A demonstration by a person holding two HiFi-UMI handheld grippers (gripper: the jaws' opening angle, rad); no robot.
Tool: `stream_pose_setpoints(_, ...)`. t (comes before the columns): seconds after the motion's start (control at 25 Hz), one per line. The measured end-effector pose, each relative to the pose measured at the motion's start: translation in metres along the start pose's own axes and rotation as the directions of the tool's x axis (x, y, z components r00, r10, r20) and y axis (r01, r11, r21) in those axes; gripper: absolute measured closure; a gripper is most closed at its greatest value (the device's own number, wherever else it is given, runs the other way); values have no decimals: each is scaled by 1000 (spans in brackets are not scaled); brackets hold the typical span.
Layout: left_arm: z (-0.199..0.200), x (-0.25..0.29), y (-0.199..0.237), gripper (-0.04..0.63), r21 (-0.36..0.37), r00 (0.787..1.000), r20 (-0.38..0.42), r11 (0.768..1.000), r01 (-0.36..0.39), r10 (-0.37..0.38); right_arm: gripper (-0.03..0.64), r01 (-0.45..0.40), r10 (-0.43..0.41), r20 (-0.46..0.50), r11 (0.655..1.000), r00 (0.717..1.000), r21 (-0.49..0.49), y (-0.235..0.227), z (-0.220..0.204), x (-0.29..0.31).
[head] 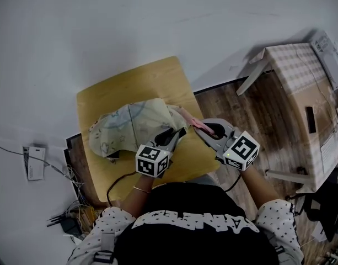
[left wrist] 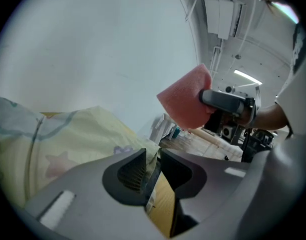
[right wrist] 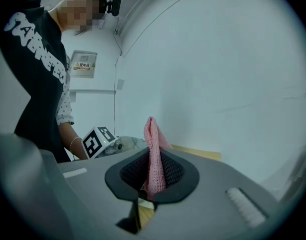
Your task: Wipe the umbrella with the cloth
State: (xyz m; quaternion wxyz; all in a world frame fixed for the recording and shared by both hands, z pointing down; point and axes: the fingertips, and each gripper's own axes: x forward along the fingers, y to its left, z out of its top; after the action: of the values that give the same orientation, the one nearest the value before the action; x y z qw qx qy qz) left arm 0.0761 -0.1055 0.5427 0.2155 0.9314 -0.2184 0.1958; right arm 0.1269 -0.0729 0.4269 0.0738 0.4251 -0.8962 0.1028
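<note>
A pale yellow patterned umbrella (head: 127,128) lies collapsed on the small wooden table (head: 141,81). My left gripper (head: 177,135) sits at the umbrella's right edge. In the left gripper view the fabric (left wrist: 68,139) reaches up to the jaw tips, and my left gripper (left wrist: 153,156) stands open with a narrow gap between its pads. My right gripper (head: 204,128) is just to the right, shut on a folded pink cloth (head: 193,123). The cloth (right wrist: 152,134) stands upright between the pads of the right gripper (right wrist: 155,159). From the left gripper view the cloth (left wrist: 185,101) hangs in the air above the umbrella's edge.
A cardboard box (head: 301,104) stands on the wooden floor to the right of the table. A white box (head: 35,162) and loose cables (head: 69,214) lie on the floor at the left. A white wall (head: 157,15) rises behind the table.
</note>
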Motion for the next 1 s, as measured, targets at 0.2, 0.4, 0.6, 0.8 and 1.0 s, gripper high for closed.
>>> stream_pose_setpoints(0.2, 9, -34, 6, 477, -25, 994, 68, 997, -78, 80, 583, -48, 48, 40, 999, 998, -8, 4, 13, 18)
stream_pose_setpoints(0.4, 17, -81, 30, 472, -52, 969, 133, 977, -205, 210, 583, -84, 83, 76, 996, 994, 5, 4, 24, 46)
stream_pose_setpoints(0.6, 22, -145, 67, 466, -155, 897, 204, 917, -366, 393, 583, -133, 131, 110, 991, 985, 13, 11, 38, 90)
stream_pose_setpoints(0.8, 14, -209, 103, 466, -219, 794, 236, 826, -519, 561, 583, -203, 200, 128, 979, 971, 4, 29, 51, 136)
stream_pose_setpoints(1.0, 4, -244, 130, 455, -162, 723, 210, 753, -638, 658, 583, -210, 210, 108, 978, 972, -10, 41, 53, 173)
